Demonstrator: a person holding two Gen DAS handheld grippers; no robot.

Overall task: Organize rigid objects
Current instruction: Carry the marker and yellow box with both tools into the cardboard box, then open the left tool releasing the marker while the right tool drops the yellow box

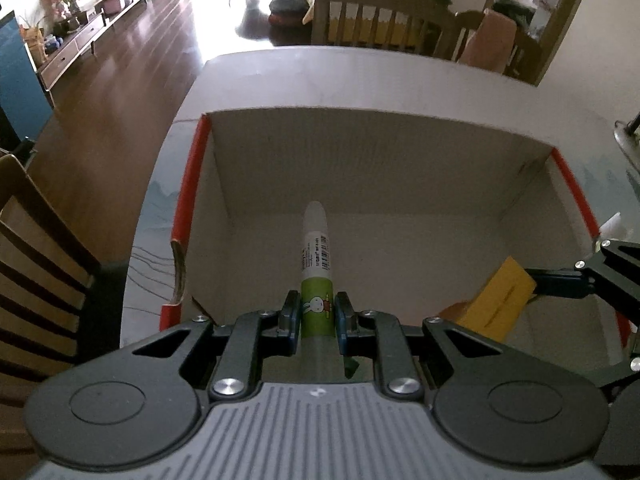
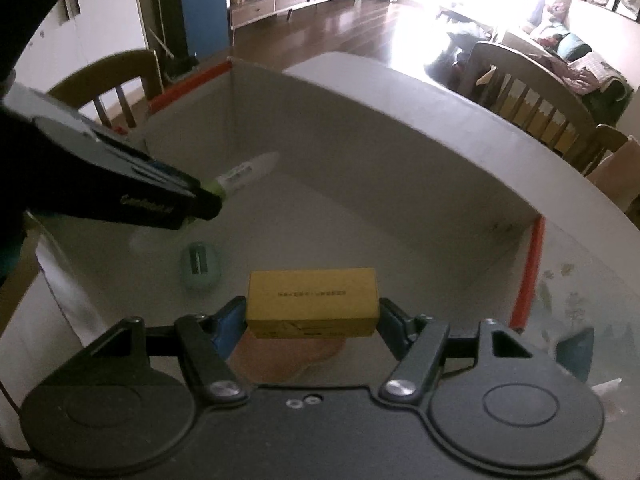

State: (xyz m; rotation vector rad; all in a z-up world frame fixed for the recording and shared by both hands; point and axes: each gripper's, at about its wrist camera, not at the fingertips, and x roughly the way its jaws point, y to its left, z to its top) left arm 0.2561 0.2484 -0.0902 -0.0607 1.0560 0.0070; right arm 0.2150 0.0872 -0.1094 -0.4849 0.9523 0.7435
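- The pen [image 1: 317,276] is clenched at its green barrel by the left gripper [image 1: 317,316]; likely light, stiff, slippery
- The yellow box [image 2: 312,302] is clenched at its 2 ends by the right gripper [image 2: 312,316]; probably light, rigid

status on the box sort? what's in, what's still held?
Done: a pale green oval item already lies on the cardboard box floor. In hand: left gripper holds the glue stick, right gripper holds the yellow box, both over the box. Left: release both.
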